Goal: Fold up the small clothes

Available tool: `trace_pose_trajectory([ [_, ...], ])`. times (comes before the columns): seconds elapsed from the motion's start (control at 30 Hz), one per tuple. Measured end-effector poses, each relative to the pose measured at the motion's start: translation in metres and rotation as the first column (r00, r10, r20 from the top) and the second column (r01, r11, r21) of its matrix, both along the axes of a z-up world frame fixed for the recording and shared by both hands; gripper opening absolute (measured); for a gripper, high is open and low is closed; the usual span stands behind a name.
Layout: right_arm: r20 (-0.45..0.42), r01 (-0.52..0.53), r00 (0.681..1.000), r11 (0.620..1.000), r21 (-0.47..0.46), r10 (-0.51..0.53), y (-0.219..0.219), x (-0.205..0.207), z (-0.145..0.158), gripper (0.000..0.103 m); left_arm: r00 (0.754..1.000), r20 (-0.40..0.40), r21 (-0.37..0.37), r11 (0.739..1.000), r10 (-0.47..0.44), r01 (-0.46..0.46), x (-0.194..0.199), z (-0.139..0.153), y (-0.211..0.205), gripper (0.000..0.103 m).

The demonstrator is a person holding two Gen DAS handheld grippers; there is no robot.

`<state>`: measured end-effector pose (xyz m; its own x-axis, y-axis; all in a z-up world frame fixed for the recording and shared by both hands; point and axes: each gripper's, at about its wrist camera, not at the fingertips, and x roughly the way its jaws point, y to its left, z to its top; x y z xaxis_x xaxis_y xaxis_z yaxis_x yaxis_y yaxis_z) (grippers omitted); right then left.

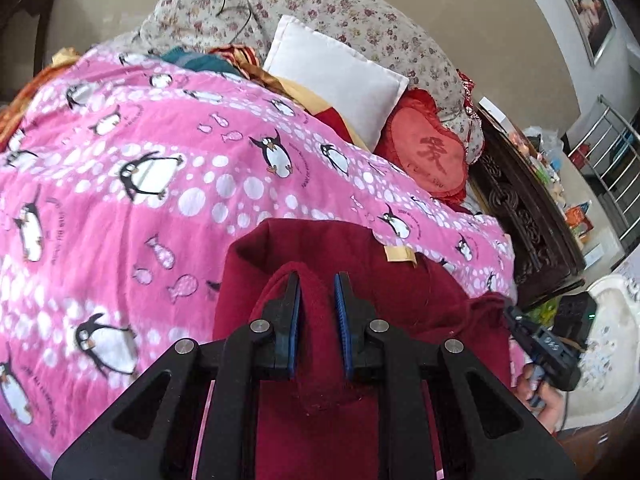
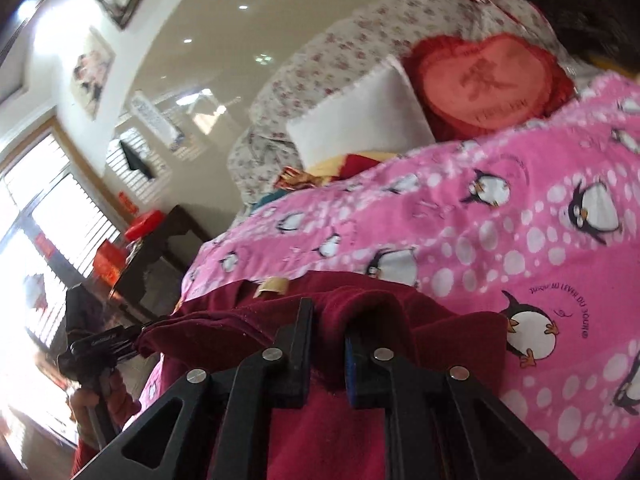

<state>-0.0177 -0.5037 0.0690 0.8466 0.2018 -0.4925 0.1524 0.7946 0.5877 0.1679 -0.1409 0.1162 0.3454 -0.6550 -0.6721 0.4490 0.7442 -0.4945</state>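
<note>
A dark red garment (image 1: 400, 292) with a yellow label (image 1: 400, 256) lies at the near edge of a pink penguin blanket (image 1: 140, 200). My left gripper (image 1: 318, 276) is shut on a raised fold of it; the cloth fills the gap between the blue pads. At the right edge of the left wrist view, a hand holds the right gripper (image 1: 536, 340) at the garment's other end. In the right wrist view my right gripper (image 2: 328, 312) is shut on a bunched fold of the same garment (image 2: 224, 332). The left gripper (image 2: 108, 340) pinches its far corner.
At the head of the bed lie a white pillow (image 1: 340, 76), a red heart cushion (image 1: 428, 156) and a floral quilt (image 1: 340, 12). A dark carved wooden frame (image 1: 520, 208) runs along the right side. A dark table (image 2: 160, 248) stands beyond the bed by the window.
</note>
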Motion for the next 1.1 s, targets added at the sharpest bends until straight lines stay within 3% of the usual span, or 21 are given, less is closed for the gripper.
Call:
trace_pose_trajectory([
  [0.07,-0.019,0.003,1.000,1.000,0.026,-0.002,-0.004,0.004,-0.004,0.019,1.000,-0.017,-0.015,1.000,-0.021,0.021,0.005,0.000,-0.001,0.028],
  [0.13,-0.014,0.004,1.000,0.999,0.033,-0.004,-0.006,0.003,-0.003,0.022,1.000,-0.004,-0.029,0.999,-0.028,0.028,0.005,0.005,0.000,0.050],
  [0.17,-0.006,0.006,1.000,0.999,0.035,-0.006,-0.009,0.001,-0.001,0.028,0.999,0.032,-0.033,0.999,-0.001,0.002,0.004,0.012,0.005,0.068],
  [0.2,0.004,0.015,1.000,0.999,0.043,-0.015,-0.012,-0.001,0.001,0.046,0.998,0.051,-0.043,0.999,0.021,-0.019,0.003,0.016,0.009,0.076],
  [0.23,0.008,0.036,0.999,0.998,0.044,-0.037,-0.013,-0.004,0.004,0.054,0.997,0.067,-0.067,0.997,0.045,-0.040,0.002,0.022,0.014,0.078],
  [0.3,0.024,0.103,0.994,0.993,0.051,-0.104,-0.022,-0.013,0.013,0.058,0.997,0.060,-0.101,0.994,0.050,-0.044,0.003,0.029,0.022,0.079],
  [0.4,0.067,0.077,0.995,0.996,0.053,-0.080,-0.020,-0.026,0.029,0.058,0.997,0.067,-0.080,0.997,0.029,-0.024,-0.006,0.037,0.026,0.079],
  [0.5,0.069,0.038,0.997,0.993,-0.109,-0.031,0.010,-0.033,0.047,0.057,0.992,0.128,-0.032,0.999,0.003,0.001,-0.022,0.040,0.022,0.079],
  [0.57,0.018,-0.009,1.000,0.975,-0.222,0.014,0.034,-0.026,0.051,0.054,0.989,0.148,0.005,1.000,-0.018,0.018,-0.029,0.036,0.011,0.079],
  [0.7,-0.108,-0.045,0.994,0.934,-0.356,0.007,0.060,0.000,0.038,0.048,0.982,0.186,0.092,0.996,-0.015,-0.003,-0.035,0.020,-0.015,0.079],
  [0.87,-0.242,-0.071,0.970,0.928,-0.366,-0.022,0.052,0.039,0.007,0.048,0.979,0.200,0.174,0.982,0.033,-0.069,-0.017,-0.010,-0.031,0.079],
  [0.93,-0.292,-0.055,0.954,0.912,-0.406,-0.073,0.044,0.051,-0.005,0.045,0.979,0.193,0.196,0.976,0.058,-0.096,-0.005,-0.021,-0.030,0.079],
  [1.0,-0.336,-0.021,0.926,0.865,-0.501,-0.172,0.036,0.057,-0.014,0.042,0.970,0.213,0.234,0.957,0.119,-0.169,0.005,-0.031,-0.024,0.079],
  [1.03,-0.336,-0.006,0.924,0.875,-0.484,-0.179,0.030,0.056,-0.018,0.042,0.967,0.212,0.241,0.951,0.141,-0.192,0.010,-0.036,-0.019,0.079],
  [1.07,-0.334,0.005,0.928,0.903,-0.431,-0.164,0.024,0.054,-0.025,0.042,0.972,0.186,0.210,0.961,0.140,-0.179,0.016,-0.044,-0.014,0.080],
  [1.1,-0.326,0.010,0.932,0.907,-0.421,-0.161,0.022,0.053,-0.027,0.042,0.974,0.180,0.181,0.969,0.137,-0.169,0.018,-0.048,-0.010,0.080],
])
